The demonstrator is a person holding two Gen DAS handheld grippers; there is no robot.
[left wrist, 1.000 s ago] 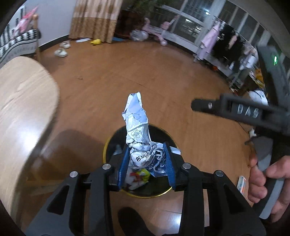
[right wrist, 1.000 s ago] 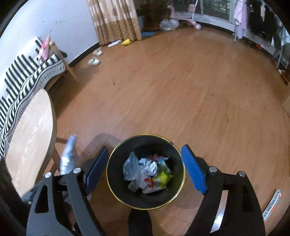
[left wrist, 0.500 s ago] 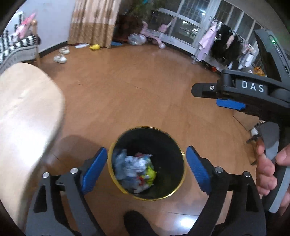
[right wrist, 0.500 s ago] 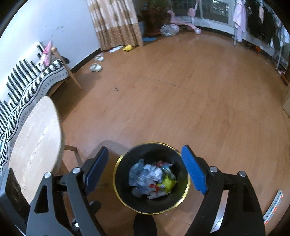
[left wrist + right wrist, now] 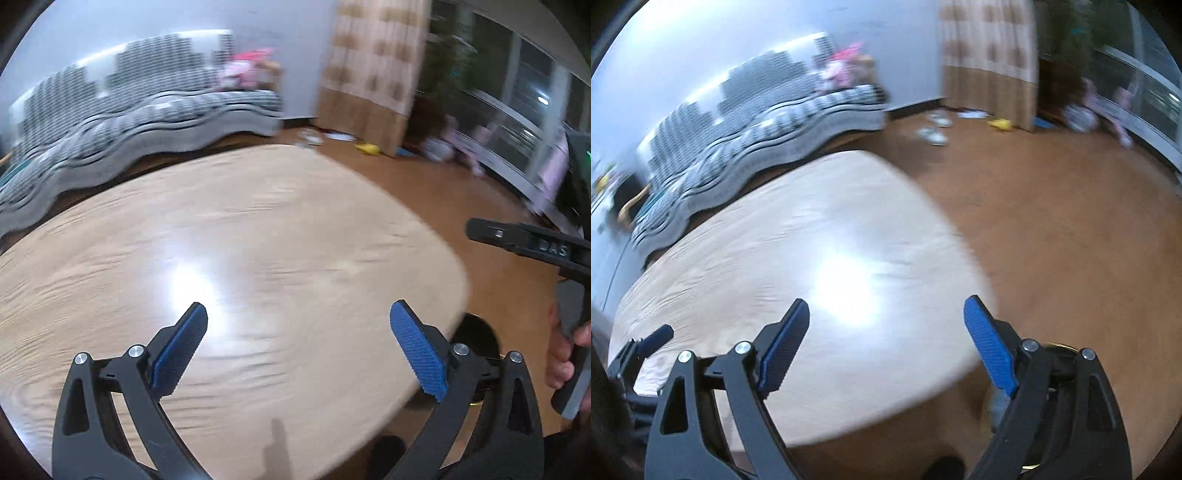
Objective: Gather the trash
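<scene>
Hovering over the pale wooden table (image 5: pixel 236 258), the left gripper (image 5: pixel 297 328) has its blue pads spread wide with nothing between them. The right gripper (image 5: pixel 886 325) is just as wide and empty; in the left view its black body carries the raised letters "DAS", with the person's right hand (image 5: pixel 569 354) on its handle. The black, gold-rimmed trash bin (image 5: pixel 480 332) stands on the brown wood floor (image 5: pixel 1071 229) beside the table's edge, mostly hidden. A striped sofa (image 5: pixel 129 122) and patterned curtain (image 5: pixel 986 48) are blurred behind.
</scene>
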